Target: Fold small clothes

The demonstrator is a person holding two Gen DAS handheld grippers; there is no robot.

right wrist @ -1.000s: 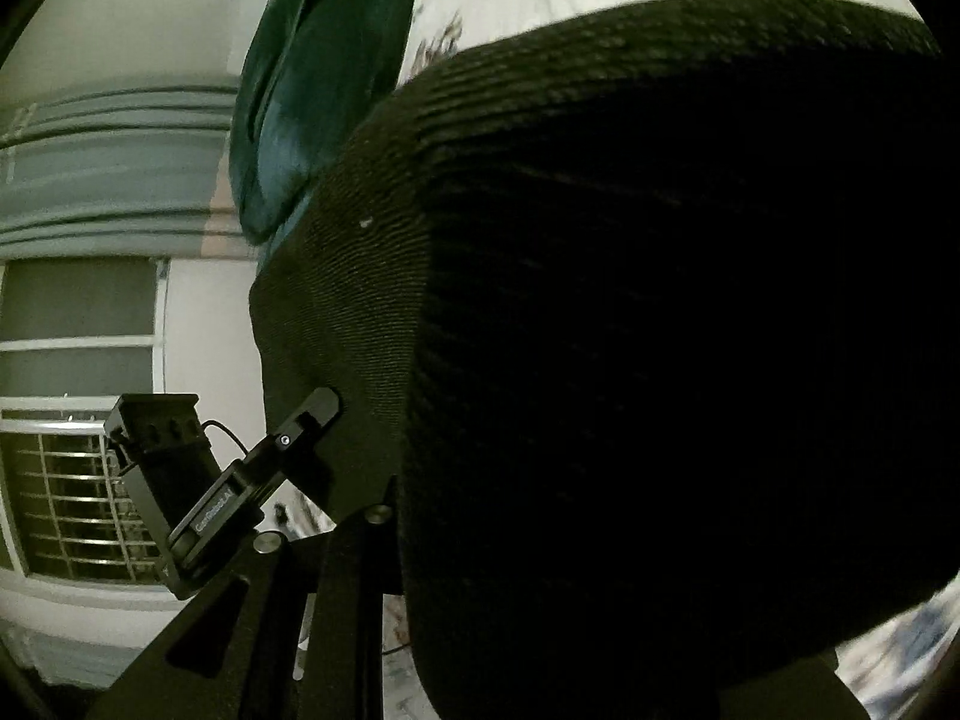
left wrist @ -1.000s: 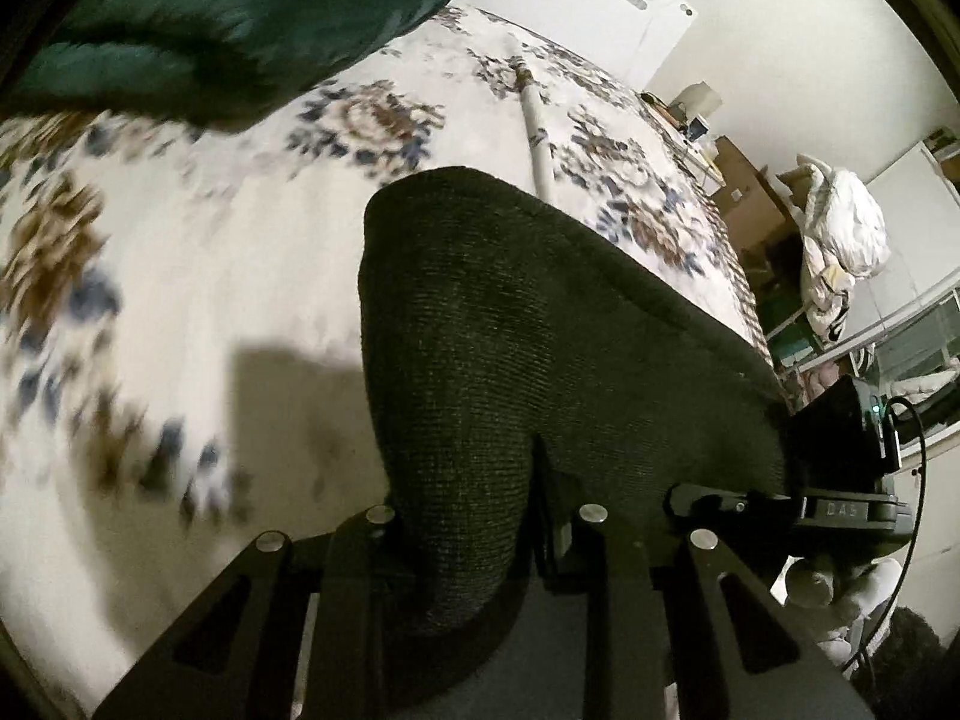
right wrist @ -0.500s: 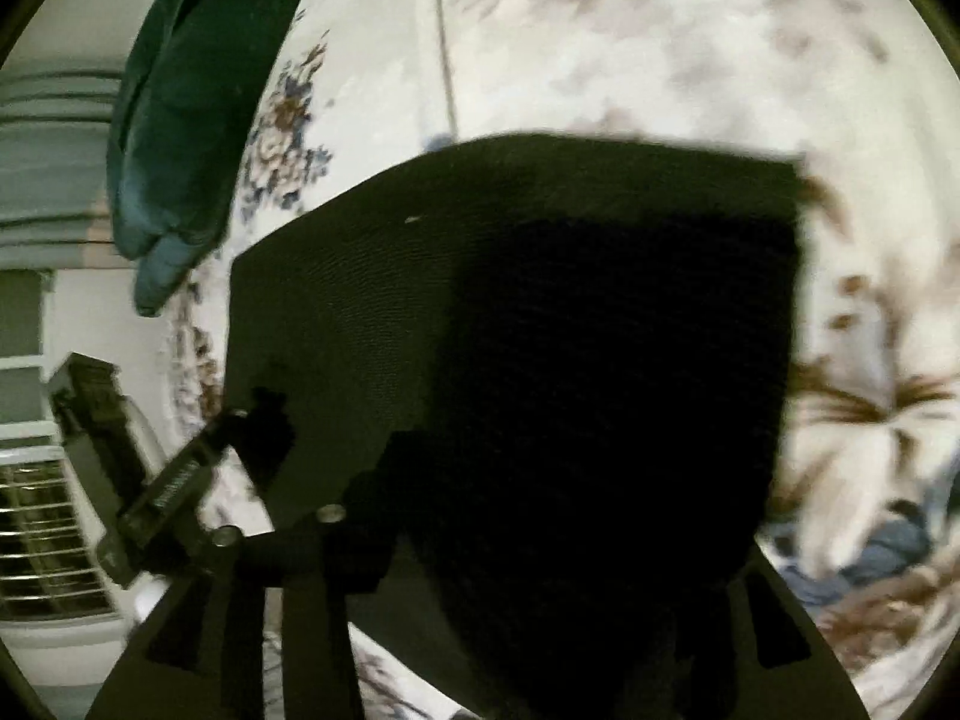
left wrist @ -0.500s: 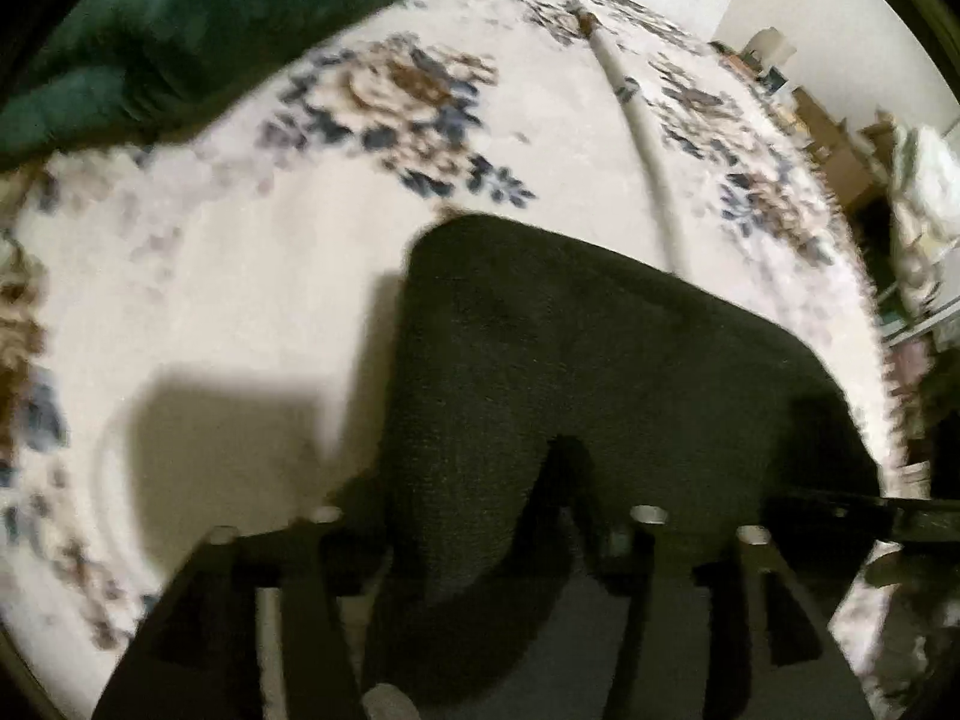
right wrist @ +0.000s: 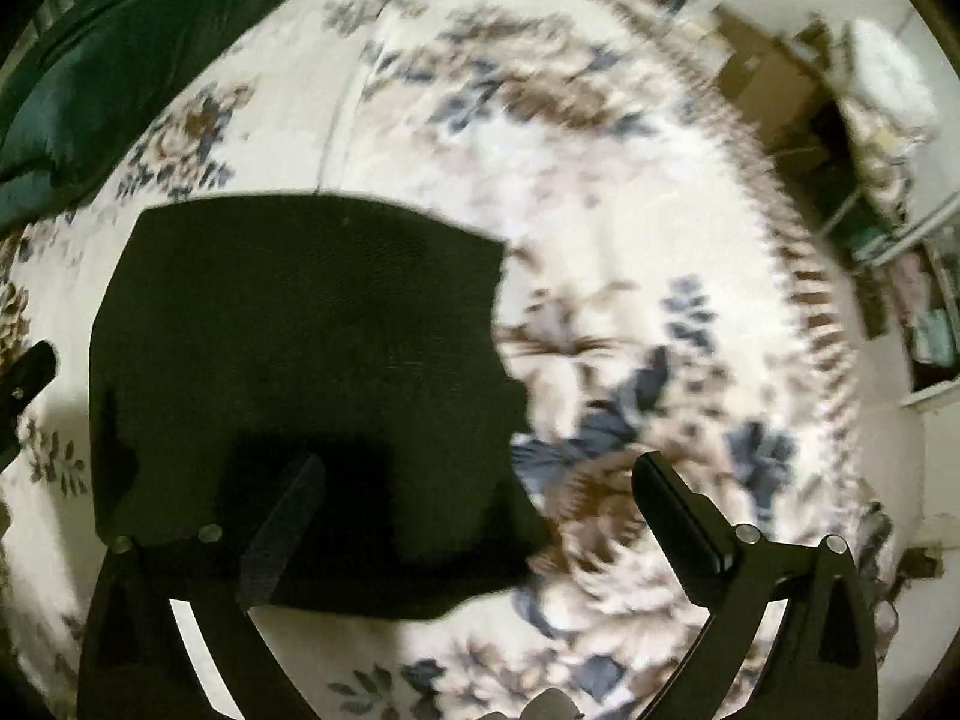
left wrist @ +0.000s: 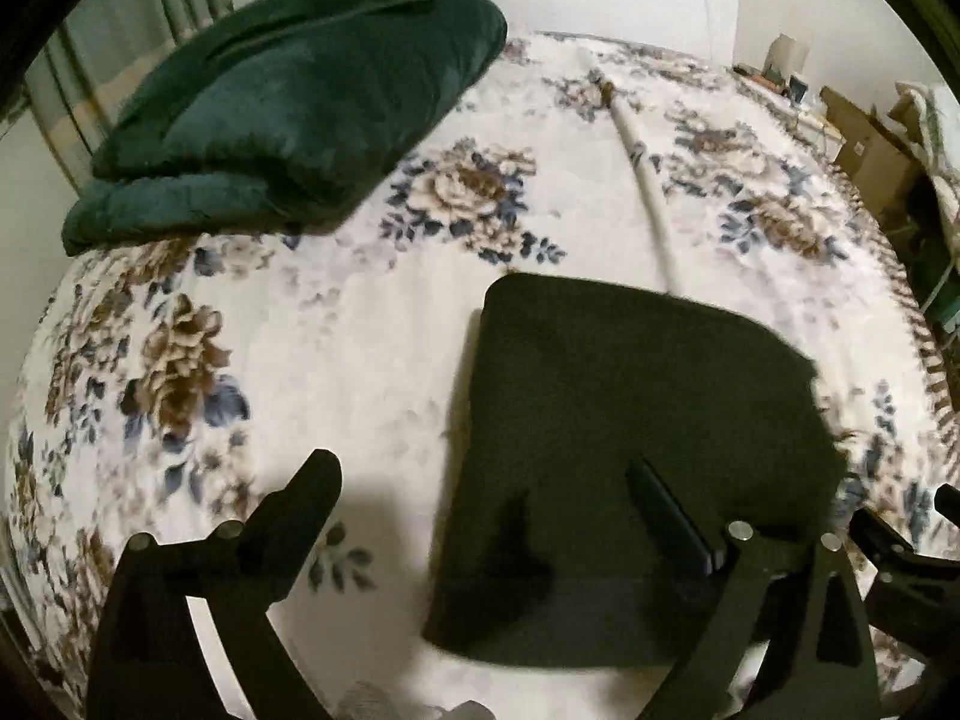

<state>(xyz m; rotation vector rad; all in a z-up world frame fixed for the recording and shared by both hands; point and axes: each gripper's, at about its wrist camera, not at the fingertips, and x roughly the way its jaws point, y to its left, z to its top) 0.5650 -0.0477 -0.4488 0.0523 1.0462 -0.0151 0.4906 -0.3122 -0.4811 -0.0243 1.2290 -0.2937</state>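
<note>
Pillow (left wrist: 288, 102) beside garment (left wrist: 630, 450) (flat)

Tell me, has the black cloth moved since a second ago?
Yes. The black cloth was raised in both grippers, hiding the floral bedspread; now it lies flat on it, released, below the green pillow.

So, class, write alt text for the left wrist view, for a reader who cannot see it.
A dark folded garment lies flat on a floral bedspread, with the open left gripper above its near edge, holding nothing. A dark green cushion rests at the bed's far left.
</note>
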